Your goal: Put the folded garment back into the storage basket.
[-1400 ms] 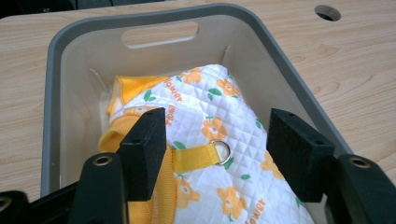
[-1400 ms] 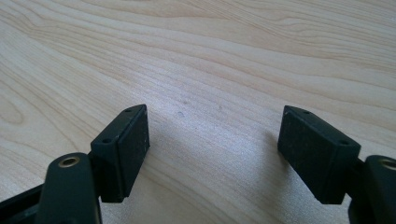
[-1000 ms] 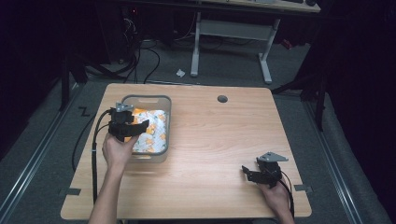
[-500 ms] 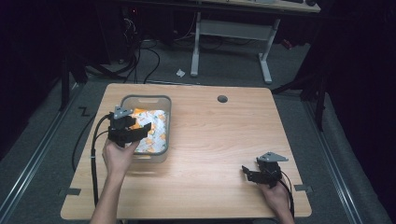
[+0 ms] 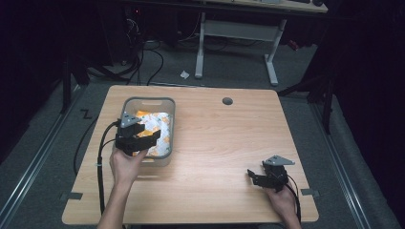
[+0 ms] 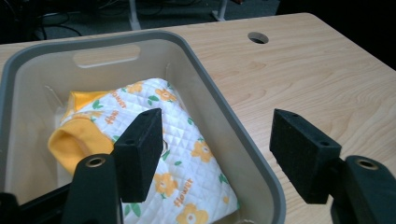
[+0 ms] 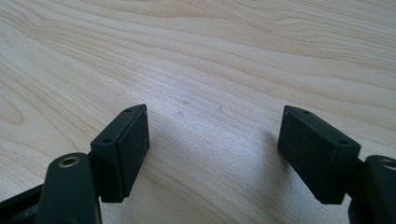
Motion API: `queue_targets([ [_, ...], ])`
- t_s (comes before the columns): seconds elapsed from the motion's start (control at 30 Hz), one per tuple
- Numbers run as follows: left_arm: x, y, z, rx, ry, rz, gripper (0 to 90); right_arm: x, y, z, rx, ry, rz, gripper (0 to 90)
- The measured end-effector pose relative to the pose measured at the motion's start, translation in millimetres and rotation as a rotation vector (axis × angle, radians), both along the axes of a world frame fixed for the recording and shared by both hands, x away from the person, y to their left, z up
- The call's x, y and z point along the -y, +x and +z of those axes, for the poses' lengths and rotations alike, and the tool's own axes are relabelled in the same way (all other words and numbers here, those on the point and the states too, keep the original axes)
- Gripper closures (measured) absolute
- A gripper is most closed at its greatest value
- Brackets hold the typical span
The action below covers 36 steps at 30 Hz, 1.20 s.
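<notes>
We're looking at the wooden table (image 5: 224,157), and the grey bin (image 5: 169,125) sits at its left with the folded flowered cloth (image 6: 187,163) lying inside, tucked away, we'd guess. Our left gripper (image 5: 143,141) hangs over the bin's near right rim, jaws apart and empty. The left gripper view gives us the yellow cuff. Our right gripper (image 7: 212,154) rests wide open over bare wood, parked, it seems.
</notes>
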<state>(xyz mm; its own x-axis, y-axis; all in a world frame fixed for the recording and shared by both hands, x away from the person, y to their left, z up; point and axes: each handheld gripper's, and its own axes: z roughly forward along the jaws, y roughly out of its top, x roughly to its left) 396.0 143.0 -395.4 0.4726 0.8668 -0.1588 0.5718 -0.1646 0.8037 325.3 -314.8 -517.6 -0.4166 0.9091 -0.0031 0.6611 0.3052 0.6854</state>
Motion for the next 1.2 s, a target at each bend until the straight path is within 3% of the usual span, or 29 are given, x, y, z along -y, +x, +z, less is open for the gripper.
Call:
queue_targets([
  [0.57,9.7,-20.1,-2.1,0.030,-0.031,-0.032,34.9,0.0,0.0,0.0,0.000,0.000,0.000,25.0],
  [1.2,25.8,-36.0,-10.3,0.026,-0.054,-0.094,34.8,0.0,0.0,0.0,0.000,0.000,0.000,25.0],
])
